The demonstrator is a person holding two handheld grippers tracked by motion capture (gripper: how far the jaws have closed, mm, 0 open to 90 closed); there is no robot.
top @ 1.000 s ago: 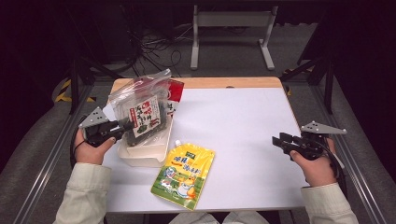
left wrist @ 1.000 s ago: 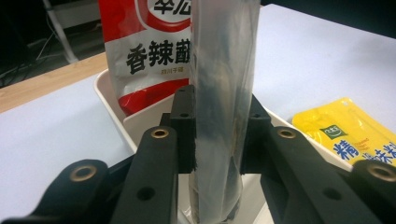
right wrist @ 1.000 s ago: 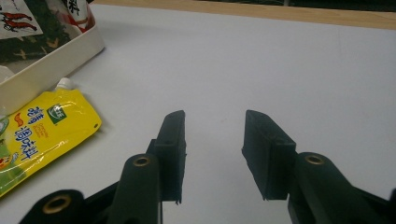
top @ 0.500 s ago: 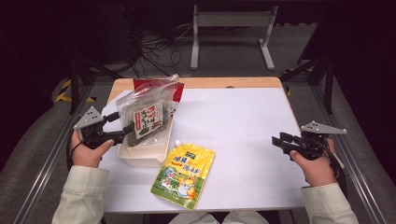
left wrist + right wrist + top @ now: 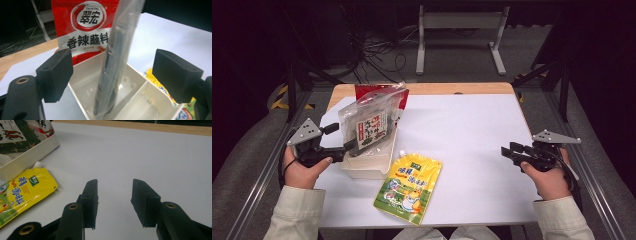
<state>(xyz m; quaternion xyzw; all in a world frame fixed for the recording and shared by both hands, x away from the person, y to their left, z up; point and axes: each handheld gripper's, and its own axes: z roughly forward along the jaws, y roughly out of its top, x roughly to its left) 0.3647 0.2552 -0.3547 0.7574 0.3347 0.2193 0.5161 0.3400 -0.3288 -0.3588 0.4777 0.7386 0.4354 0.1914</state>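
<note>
Left tongs [image 5: 337,138] sit at the left of the high view, jaws just opened wide and released; the clear bag [image 5: 371,126] stands between them in the left gripper view, pads not touching it. Clear bag holds dark stuff, stands upright in the white tray [image 5: 372,167], leaning on the red packet [image 5: 367,91] behind it at upper centre-left. Yellow pouch [image 5: 408,189] lies flat on the white table [image 5: 472,130], just below-right of the tray, probably touching its corner. Right tongs [image 5: 508,152] at the right edge of the high view, well apart from everything, jaws parted, nothing between them, hovering over bare table.
</note>
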